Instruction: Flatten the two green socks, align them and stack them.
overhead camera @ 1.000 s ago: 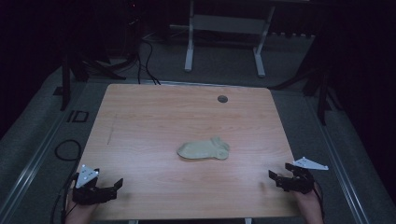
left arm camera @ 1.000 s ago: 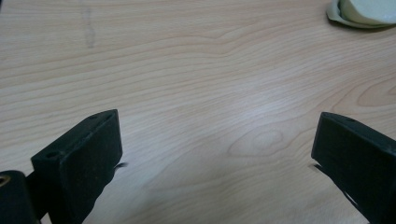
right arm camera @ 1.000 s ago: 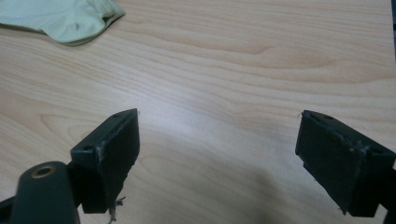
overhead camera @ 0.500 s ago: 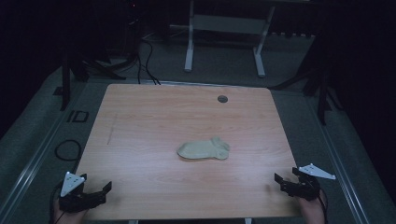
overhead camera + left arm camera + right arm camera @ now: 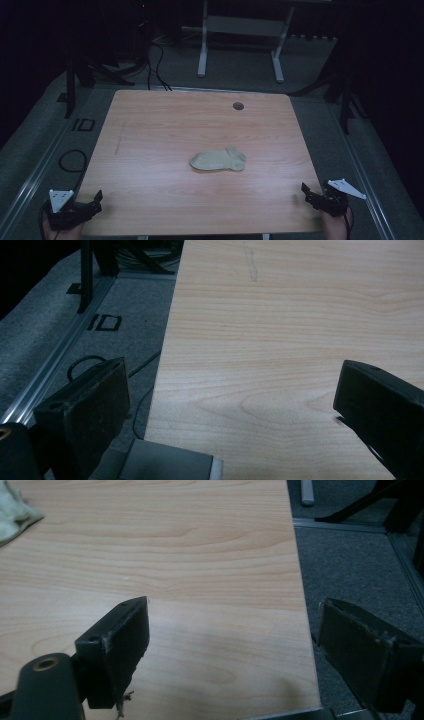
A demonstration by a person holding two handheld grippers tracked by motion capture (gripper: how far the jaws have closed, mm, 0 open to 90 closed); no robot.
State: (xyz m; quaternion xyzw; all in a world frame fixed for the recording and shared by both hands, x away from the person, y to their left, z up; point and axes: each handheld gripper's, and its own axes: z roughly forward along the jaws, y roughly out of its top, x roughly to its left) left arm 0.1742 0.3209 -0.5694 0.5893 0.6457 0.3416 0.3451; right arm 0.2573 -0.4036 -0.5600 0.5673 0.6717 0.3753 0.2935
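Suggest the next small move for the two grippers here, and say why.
Probably bring the right gripper forward and inward toward the sock. The sock lies flat mid-table, untouched, while both grippers sit open at the near corners of the table, the left gripper farther from it. The right one has the shorter path.

Pale green sock [image 5: 218, 160], flat and crumpled, mid-table, toward its right half

You are facing a wide, bare tabletop [image 5: 150, 165]: only the sock [image 5: 218, 160] is lying near the middle, well apart from both near corners. A small round hole [image 5: 238, 106] is sitting by the far edge.
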